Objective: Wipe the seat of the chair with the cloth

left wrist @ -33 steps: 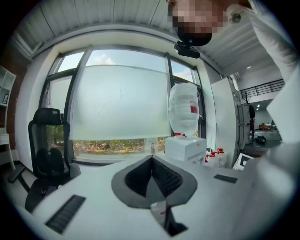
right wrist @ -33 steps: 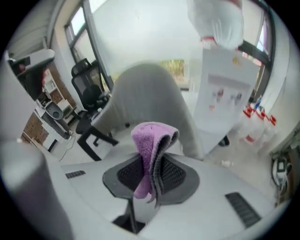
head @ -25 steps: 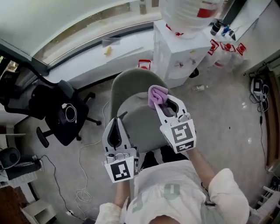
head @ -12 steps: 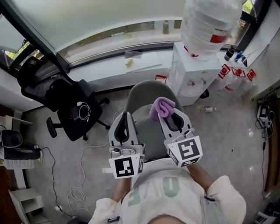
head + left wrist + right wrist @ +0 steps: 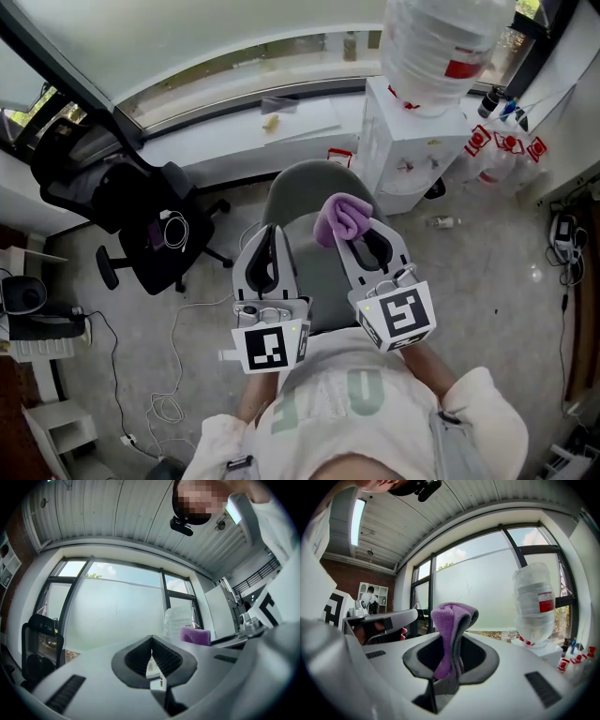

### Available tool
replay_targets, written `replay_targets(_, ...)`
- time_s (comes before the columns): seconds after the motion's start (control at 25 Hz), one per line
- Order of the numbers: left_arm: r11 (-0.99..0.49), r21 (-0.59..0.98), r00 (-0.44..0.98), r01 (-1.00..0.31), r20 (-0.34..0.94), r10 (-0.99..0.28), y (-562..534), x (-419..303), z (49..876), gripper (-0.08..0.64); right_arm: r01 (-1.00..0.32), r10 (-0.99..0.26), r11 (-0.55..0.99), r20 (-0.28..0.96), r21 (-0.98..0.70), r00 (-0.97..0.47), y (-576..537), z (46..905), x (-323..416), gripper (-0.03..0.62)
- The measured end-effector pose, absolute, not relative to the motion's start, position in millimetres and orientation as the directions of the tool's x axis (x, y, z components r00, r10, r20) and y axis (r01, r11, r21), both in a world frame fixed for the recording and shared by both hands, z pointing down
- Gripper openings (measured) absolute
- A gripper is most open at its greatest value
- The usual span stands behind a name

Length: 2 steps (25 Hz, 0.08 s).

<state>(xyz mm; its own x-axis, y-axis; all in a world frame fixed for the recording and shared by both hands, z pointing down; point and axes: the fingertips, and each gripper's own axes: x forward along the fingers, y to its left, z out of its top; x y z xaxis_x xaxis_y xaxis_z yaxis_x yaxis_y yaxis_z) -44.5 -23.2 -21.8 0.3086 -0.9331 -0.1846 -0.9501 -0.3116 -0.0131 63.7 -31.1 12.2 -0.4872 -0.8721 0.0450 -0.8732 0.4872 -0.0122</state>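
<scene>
The grey chair (image 5: pixel 312 199) stands right below me, its seat (image 5: pixel 319 272) showing between the two grippers. My right gripper (image 5: pixel 359 234) is shut on a purple cloth (image 5: pixel 340 217), which bunches out past the fingertips above the seat's back part. In the right gripper view the cloth (image 5: pixel 449 629) hangs folded between the jaws. My left gripper (image 5: pixel 269 232) hovers over the seat's left edge, shut with nothing in it; its view faces the window, and the cloth (image 5: pixel 196 636) shows off to its right.
A black office chair (image 5: pixel 150 230) stands to the left. A white water dispenser (image 5: pixel 410 150) with a large bottle (image 5: pixel 441 47) is just right of the grey chair. Behind runs a window sill (image 5: pixel 234 127). Cables (image 5: pixel 173 403) lie on the floor at the left.
Both grippers have drawn a little back toward the person's body above the chair. The right one still holds the cloth, and the left stays shut.
</scene>
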Motion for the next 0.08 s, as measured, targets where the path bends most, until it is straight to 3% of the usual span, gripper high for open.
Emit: replay_targets(0.08, -0.316, -0.009, 0.312, -0.949, -0.187, -0.932, -26.4, -38.5, -23.9, 0.012, -0.872, -0.871, 0.489, 0.042, -0.011, -0.489, -33.6, 11.5, 67.6, 0.087)
